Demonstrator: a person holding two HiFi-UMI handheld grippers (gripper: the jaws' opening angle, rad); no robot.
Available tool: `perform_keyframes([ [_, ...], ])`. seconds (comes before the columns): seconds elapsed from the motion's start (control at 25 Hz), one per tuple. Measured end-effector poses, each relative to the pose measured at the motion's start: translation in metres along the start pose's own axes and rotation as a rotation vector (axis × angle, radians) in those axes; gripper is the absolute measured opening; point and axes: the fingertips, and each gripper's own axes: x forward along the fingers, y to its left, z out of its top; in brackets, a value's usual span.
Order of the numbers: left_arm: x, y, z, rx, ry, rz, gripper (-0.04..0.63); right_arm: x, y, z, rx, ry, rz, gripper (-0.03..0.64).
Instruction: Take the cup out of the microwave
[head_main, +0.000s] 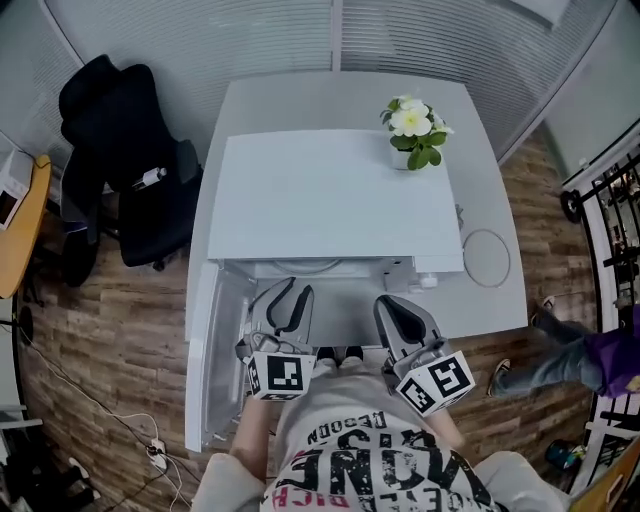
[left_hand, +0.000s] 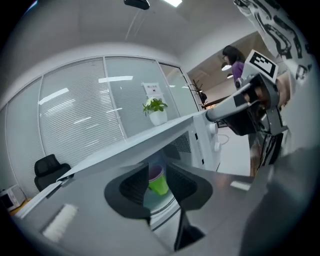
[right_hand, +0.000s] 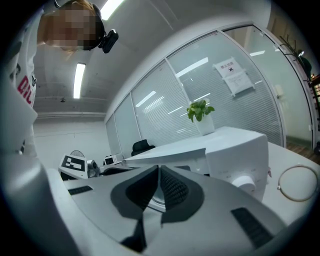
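Note:
A white microwave stands on the white table with its door swung open to the left. Inside, on the glass turntable, stands a green cup with a purple inner rim. It shows only in the left gripper view, upright between and beyond the jaws. My left gripper is at the oven's mouth, open, its pads apart from the cup. My right gripper hovers beside it before the opening, shut and empty.
A potted plant sits on the microwave's top at the back right. A cable loop lies on the table right of the oven. A black office chair stands to the left, and a person is at the far right.

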Motion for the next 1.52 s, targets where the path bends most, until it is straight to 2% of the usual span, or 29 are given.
perform_keyframes([
  [0.16,0.017,-0.005,-0.010,0.059,0.037,-0.030,0.126,0.000,-0.002,0.001,-0.006,0.000,-0.001,0.023],
  [0.36,0.034,-0.013,-0.026,0.096,0.091,-0.072,0.152,-0.002,-0.003,0.000,0.003,-0.003,-0.013,0.023],
  [0.76,0.070,-0.009,-0.048,0.179,0.159,-0.080,0.181,0.002,-0.007,0.000,0.014,-0.004,-0.017,0.023],
  [0.96,0.085,-0.011,-0.054,0.231,0.177,-0.090,0.183,0.006,-0.008,0.000,0.009,0.002,-0.012,0.023],
  [1.2,0.091,-0.015,-0.056,0.357,0.199,-0.102,0.184,0.011,-0.010,0.000,0.005,0.011,-0.012,0.023],
  [1.52,0.102,-0.014,-0.050,0.410,0.201,-0.108,0.184,0.012,-0.012,0.001,-0.002,0.013,-0.018,0.023],
])
